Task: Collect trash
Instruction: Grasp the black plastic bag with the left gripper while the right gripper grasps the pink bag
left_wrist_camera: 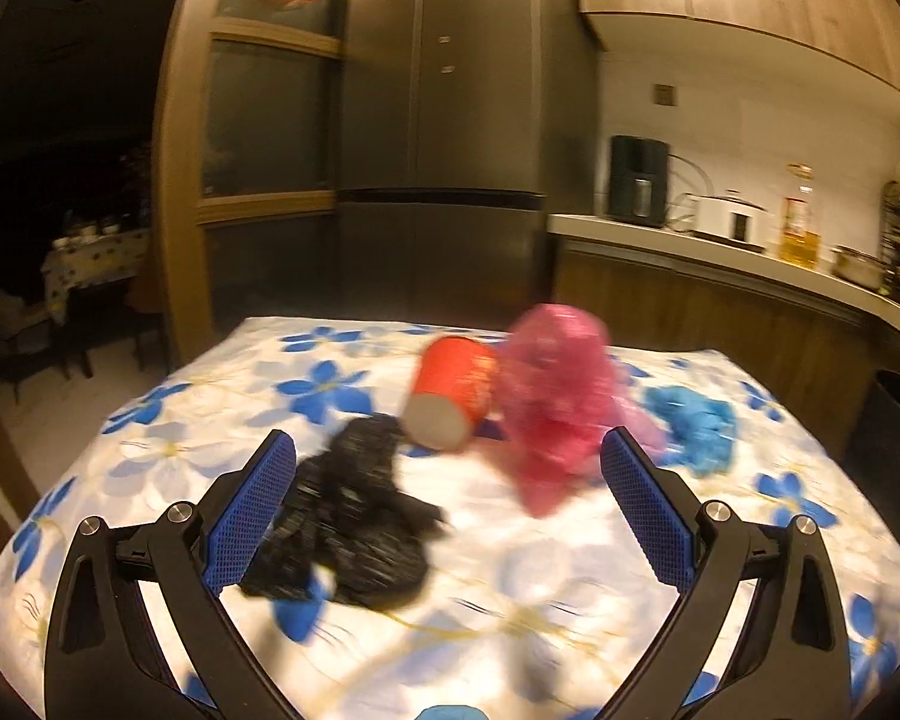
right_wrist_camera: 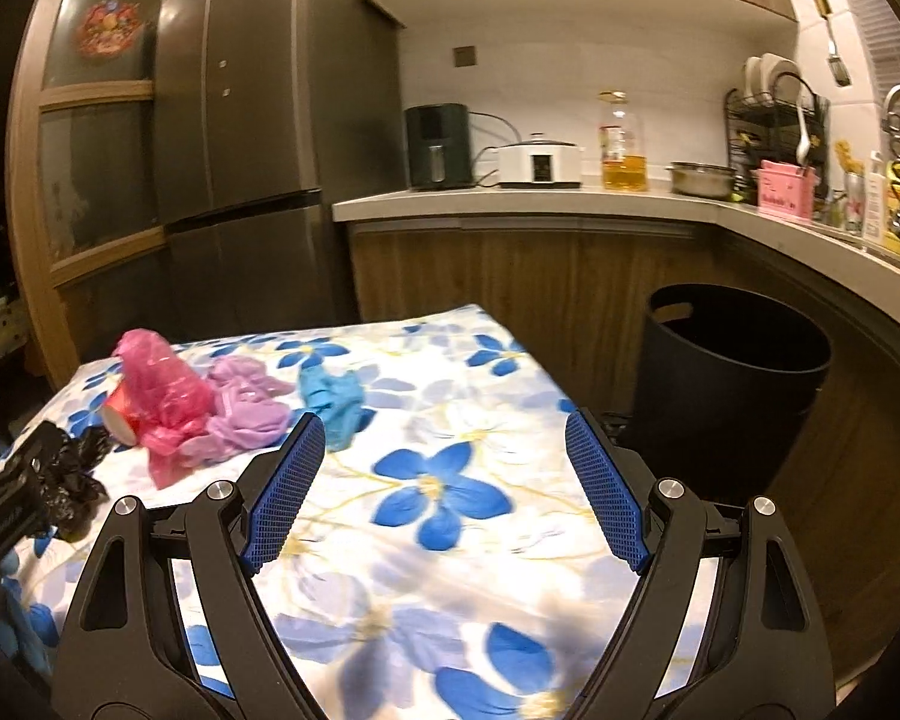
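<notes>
Both grippers open above the table, nothing held.

Your left gripper (left_wrist_camera: 447,456) has its jaws spread wide over the black bag (left_wrist_camera: 354,516) (blurred in this view); beyond it lie the red cup (left_wrist_camera: 450,390) on its side, touching the pink bag (left_wrist_camera: 555,402), with the blue bag (left_wrist_camera: 693,426) to the right. Your right gripper (right_wrist_camera: 444,450) is equally spread over bare floral tablecloth (right_wrist_camera: 438,498), the purple bag (right_wrist_camera: 246,414) near its left finger. The black bin (right_wrist_camera: 732,384) stands just beside the table.
</notes>
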`<state>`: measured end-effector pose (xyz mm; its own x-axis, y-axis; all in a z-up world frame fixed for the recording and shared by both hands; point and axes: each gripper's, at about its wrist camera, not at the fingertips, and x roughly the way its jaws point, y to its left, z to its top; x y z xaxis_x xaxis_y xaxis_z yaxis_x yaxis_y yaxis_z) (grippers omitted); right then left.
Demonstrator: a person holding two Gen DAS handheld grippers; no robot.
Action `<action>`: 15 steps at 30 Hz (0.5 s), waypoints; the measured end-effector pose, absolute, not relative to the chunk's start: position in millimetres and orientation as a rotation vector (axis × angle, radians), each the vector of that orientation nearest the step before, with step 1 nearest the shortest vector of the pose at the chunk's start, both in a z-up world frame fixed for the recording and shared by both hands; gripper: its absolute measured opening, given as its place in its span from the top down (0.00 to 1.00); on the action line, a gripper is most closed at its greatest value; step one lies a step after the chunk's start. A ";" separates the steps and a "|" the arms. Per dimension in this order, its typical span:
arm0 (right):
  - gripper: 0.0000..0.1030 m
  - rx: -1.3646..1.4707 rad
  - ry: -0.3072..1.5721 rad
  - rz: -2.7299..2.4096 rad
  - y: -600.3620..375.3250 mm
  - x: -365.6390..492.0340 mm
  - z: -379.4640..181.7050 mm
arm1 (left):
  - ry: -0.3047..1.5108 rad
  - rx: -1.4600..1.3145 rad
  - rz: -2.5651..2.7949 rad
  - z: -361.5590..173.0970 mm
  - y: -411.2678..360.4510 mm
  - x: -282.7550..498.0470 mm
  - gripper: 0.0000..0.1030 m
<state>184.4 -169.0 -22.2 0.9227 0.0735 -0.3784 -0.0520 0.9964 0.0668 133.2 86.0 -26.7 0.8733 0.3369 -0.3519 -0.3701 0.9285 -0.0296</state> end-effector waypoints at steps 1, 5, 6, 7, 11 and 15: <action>0.21 0.055 0.390 0.076 -164.5 185.6 -22.3 | 0.358 -0.104 0.379 -27.1 91.2 135.6 0.06; 0.21 0.035 0.372 0.142 -139.1 191.7 -21.1 | 0.410 -0.181 0.387 -30.3 114.9 147.2 0.07; 0.21 0.033 0.367 0.155 -134.3 193.1 -20.8 | 0.421 -0.190 0.390 -31.5 118.3 149.6 0.10; 0.21 0.030 0.362 0.169 -128.0 194.8 -20.1 | 0.434 -0.198 0.391 -33.0 121.1 152.4 0.10; 0.21 0.017 0.358 0.213 -105.0 203.0 -18.7 | 0.500 -0.243 0.389 -43.8 132.6 160.8 0.21; 0.21 -0.003 0.362 0.256 -82.8 210.0 -19.6 | 0.553 -0.275 0.387 -53.8 138.9 166.7 0.38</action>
